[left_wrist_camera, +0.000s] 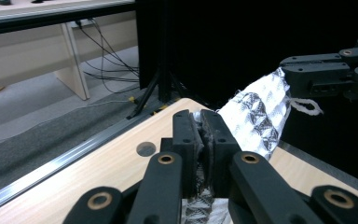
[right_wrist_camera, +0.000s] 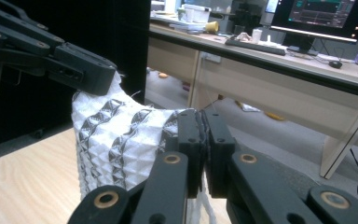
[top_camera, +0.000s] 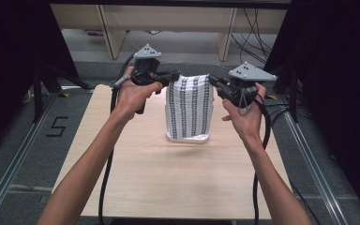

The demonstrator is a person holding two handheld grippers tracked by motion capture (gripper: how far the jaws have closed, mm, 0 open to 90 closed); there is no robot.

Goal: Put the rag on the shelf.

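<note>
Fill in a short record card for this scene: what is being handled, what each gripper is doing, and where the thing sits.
Item: white textured cloth with dark patterned stripes
Left gripper: shut on cloth's top left corner
Right gripper: shut on cloth's top right corner
Cloth position: hanging between the grippers, lower edge resting on table
Surface: light wooden table
</note>
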